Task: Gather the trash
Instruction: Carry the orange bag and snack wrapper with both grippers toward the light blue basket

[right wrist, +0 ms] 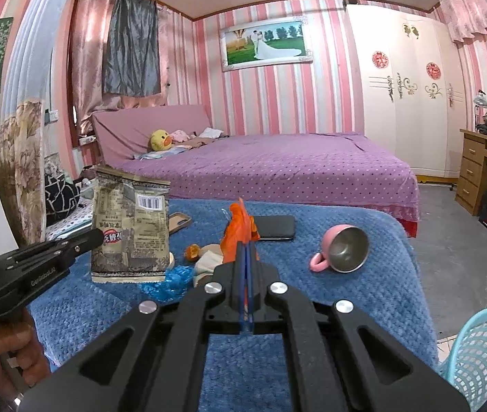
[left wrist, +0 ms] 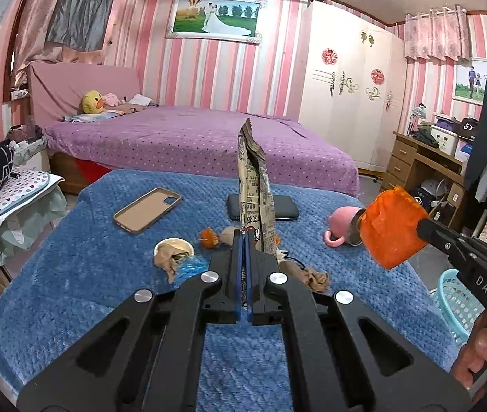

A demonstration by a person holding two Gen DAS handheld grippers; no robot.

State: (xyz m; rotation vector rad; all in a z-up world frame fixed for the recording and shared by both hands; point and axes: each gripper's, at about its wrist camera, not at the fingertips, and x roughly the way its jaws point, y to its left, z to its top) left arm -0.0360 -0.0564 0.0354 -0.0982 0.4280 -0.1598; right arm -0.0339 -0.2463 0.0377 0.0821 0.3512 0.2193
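My left gripper is shut on the lower edge of a beige printed snack packet, which stands edge-on above the blue blanket. In the right wrist view the same packet hangs flat-on from the left gripper. My right gripper is shut on a crumpled orange wrapper. In the left wrist view that orange wrapper is held up at the right by the right gripper. Blue plastic, an orange scrap and crumpled brown paper lie on the blanket.
A pink cup lies on its side on the blanket, beside a black phone and a tan phone case. A turquoise mesh basket stands on the floor at the right. A purple bed lies behind.
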